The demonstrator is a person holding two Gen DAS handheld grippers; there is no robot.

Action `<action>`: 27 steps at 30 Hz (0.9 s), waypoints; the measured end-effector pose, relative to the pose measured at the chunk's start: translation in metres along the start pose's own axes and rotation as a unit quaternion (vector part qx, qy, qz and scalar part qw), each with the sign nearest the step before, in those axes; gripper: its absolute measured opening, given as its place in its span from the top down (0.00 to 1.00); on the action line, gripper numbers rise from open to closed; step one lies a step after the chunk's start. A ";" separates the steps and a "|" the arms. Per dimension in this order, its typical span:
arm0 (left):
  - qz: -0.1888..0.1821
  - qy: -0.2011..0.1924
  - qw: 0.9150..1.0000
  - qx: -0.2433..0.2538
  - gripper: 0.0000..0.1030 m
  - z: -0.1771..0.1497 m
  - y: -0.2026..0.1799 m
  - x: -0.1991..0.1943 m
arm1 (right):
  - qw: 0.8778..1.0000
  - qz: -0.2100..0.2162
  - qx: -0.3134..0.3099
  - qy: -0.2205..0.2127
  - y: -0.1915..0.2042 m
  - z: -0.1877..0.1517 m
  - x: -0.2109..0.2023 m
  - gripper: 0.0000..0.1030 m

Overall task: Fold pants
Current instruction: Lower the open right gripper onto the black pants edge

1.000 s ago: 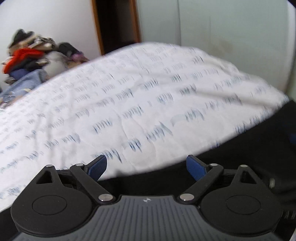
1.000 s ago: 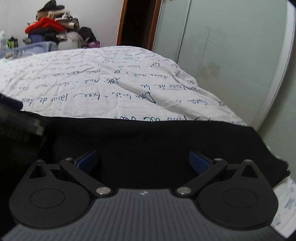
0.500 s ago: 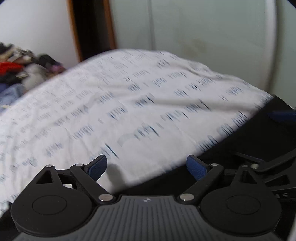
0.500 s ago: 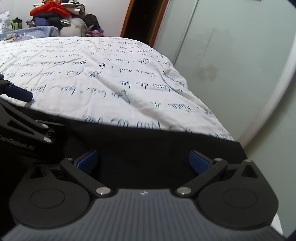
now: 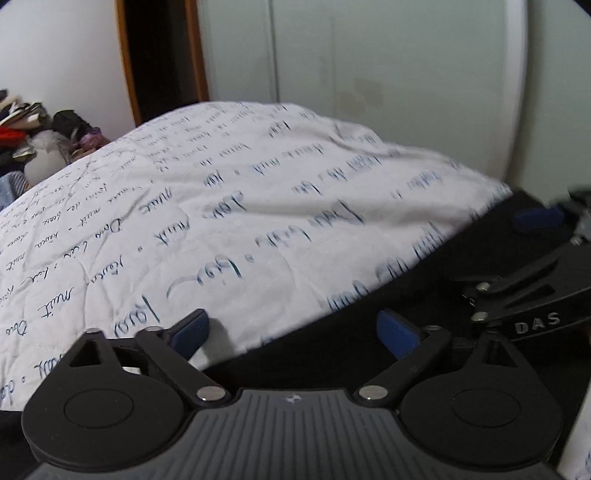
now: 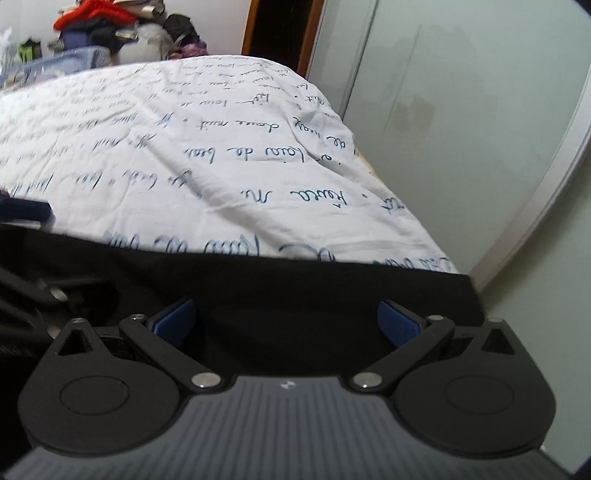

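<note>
Pants (image 6: 295,295) flat, black, near bed edge; left gripper (image 5: 291,328), right gripper (image 6: 284,317) jaws wide, empty, left's just opening. Pinch far hem squarely, both together.

Premises: a home bedroom. Evidence: bed under a script-printed bedspread (image 6: 207,155) (white, blue lettering), heaped clothes (image 6: 110,26), pale wardrobe doors (image 6: 461,110).

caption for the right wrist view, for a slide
Open right gripper poised over black pants spread on a script-printed white bedspread.

open bedspread (image 5: 258,206) ahead (clothes pile (image 6: 110,33) beyond)
</note>
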State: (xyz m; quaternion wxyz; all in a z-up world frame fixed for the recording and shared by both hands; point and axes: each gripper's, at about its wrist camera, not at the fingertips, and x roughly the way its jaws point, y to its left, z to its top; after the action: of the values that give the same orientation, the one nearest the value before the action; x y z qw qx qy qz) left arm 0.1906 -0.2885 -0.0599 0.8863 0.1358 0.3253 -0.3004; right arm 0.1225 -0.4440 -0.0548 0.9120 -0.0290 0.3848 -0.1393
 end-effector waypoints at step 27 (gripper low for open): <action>-0.014 0.044 0.999 -0.007 0.05 -0.053 0.015 -0.086 | 0.996 -0.048 -0.004 -0.080 0.026 -0.063 -0.085 0.00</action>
State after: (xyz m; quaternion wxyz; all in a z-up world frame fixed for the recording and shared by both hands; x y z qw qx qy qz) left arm 0.1218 -0.2153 -0.0429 0.8676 0.1386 0.3683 -0.3040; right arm 0.0272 -0.3923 -0.0447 0.9320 -0.0623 0.3092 -0.1786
